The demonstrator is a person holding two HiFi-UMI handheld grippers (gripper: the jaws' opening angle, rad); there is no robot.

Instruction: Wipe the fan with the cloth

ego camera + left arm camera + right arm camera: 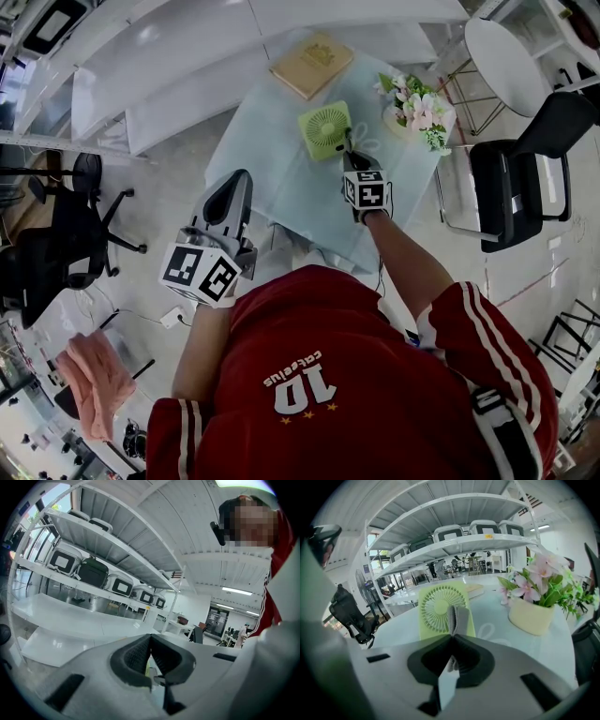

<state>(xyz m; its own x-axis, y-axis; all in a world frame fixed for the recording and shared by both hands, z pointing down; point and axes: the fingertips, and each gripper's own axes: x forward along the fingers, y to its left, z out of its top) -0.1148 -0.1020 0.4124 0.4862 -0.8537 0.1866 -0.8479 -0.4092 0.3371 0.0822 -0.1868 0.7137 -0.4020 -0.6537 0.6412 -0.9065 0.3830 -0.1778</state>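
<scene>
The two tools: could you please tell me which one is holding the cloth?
The right tool, shut on the grey cloth before the green fan; the left tool is shut, empty.

I see the fan (324,129) as a light green, square-bodied unit with a round slatted grille. It stands upright in the far half of the tabletop (272,178), roughly midway between the left and right edges, grille facing the near edge. The cloth (458,619) is grey and folded into a narrow upright strip. It is clamped in the right gripper (453,637), directly in front of the grille. I cannot confirm contact.
</scene>
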